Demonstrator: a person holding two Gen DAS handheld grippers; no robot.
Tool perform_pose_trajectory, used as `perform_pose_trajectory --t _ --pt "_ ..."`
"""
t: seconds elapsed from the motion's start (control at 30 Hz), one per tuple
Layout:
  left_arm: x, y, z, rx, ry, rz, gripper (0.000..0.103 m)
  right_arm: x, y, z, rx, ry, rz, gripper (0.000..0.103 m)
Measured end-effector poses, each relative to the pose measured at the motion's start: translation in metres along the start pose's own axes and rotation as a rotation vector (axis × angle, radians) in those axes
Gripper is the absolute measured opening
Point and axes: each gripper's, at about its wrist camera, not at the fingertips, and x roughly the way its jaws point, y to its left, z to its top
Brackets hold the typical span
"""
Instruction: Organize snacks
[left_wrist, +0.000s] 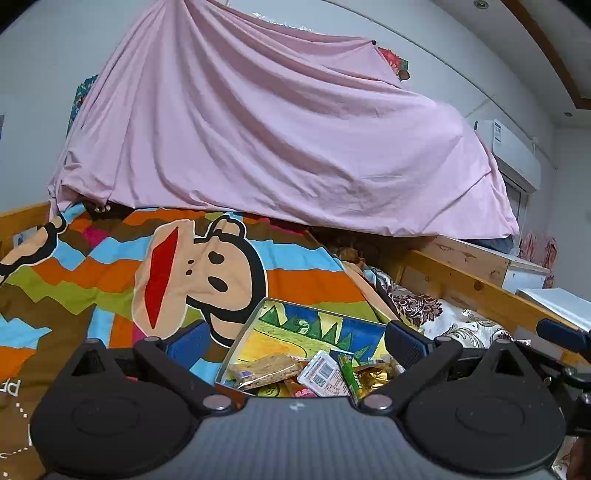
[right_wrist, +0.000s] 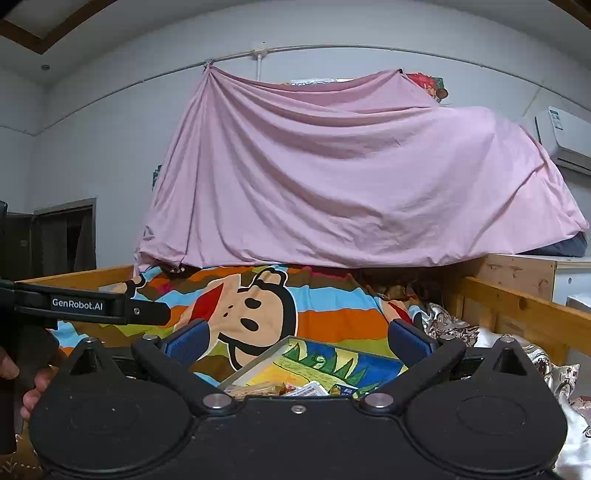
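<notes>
The left hand-held gripper (left_wrist: 295, 341) has its blue-padded fingers (left_wrist: 190, 338) spread wide apart, holding nothing and touching nothing. It hangs level above the near edge of a shallow tray (left_wrist: 243, 328) whose inside is printed with a colourful cartoon landscape. The snacks (left_wrist: 317, 374) lie heaped in the near end of that tray: a clear-wrapped cracker or biscuit pack (left_wrist: 269, 367), a white sachet with a printed code (left_wrist: 321, 376), a green stick pack (left_wrist: 349, 373) and gold-foil wrapped pieces (left_wrist: 375, 376).

The right hand-held gripper (right_wrist: 297, 341) is likewise wide open and empty, pointing forward over the same tray (right_wrist: 255, 363), of which only the far part and a strip of snacks (right_wrist: 280, 387) show above its body. In the right wrist view the left device's black arm, marked GenRobot.AI, reaches in from the left, with the fingers of a hand (right_wrist: 27, 387) curled round its grip.

The tray rests on a striped bedspread (left_wrist: 92, 280) bearing a large monkey face, laid over a wooden-framed bed (left_wrist: 476, 291). A pink sheet (left_wrist: 277, 129) is draped behind.
</notes>
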Motion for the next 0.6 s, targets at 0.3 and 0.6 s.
perform_pose_trajectory --t 0.3,0.6 --pt "-0.012 0.004 -0.003 0.003 -0.005 0.012 0.103 -0.009 0.002 0.003 0.006 -0.005 -0.011 0.102" --pt "-0.037 0.011 -0.002 -0.006 0.014 0.05 0.103 -0.031 0.015 0.023 -0.026 0.044 -0.017 0.102"
